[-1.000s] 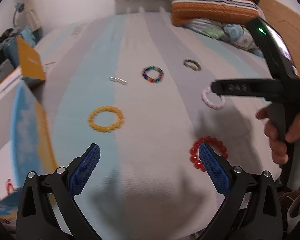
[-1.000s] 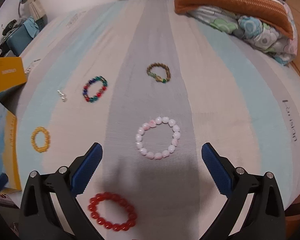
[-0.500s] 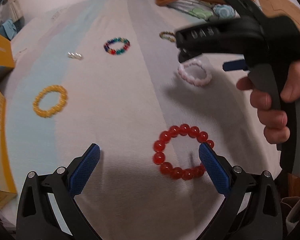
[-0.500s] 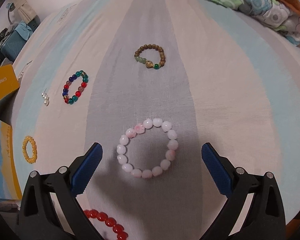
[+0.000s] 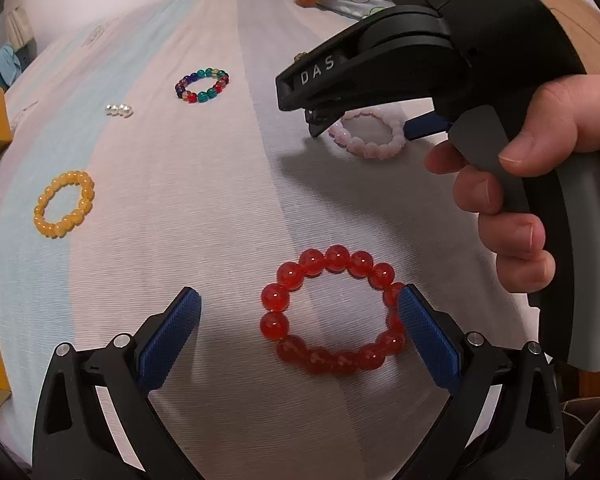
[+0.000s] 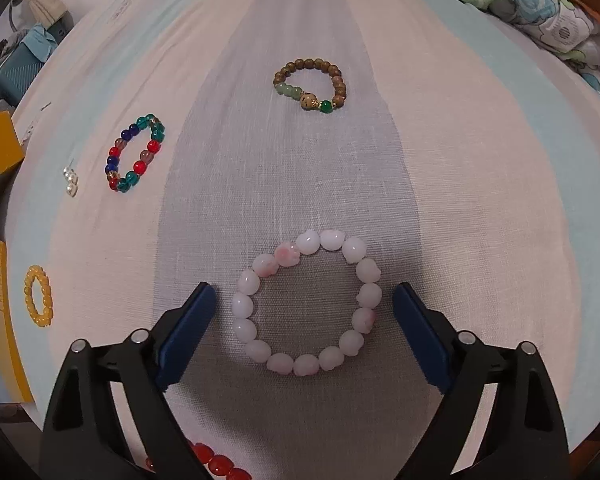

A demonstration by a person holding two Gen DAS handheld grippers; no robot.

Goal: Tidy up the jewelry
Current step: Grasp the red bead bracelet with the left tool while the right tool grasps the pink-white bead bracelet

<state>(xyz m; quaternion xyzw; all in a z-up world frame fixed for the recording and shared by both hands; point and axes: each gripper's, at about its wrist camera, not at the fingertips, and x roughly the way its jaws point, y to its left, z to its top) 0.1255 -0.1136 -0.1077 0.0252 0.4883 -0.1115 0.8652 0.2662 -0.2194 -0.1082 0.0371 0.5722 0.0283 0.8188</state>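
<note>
My right gripper (image 6: 304,312) straddles the pale pink-and-white beaded bracelet (image 6: 306,306) lying on the grey stripe of the bedsheet (image 6: 480,200). Its jaws are closing, pads not yet on the beads. I should keep it centred so both pads meet the ring together. My left gripper (image 5: 300,320) stands open around the glossy red round-bead bracelet (image 5: 332,312), one pad beside its rim. A second ago both grippers were higher, and the bracelets looked smaller.

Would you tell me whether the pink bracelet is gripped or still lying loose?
Loose. The pink bracelet lies flat on the bedsheet between the closing right gripper pads, with gaps on both sides.
</note>
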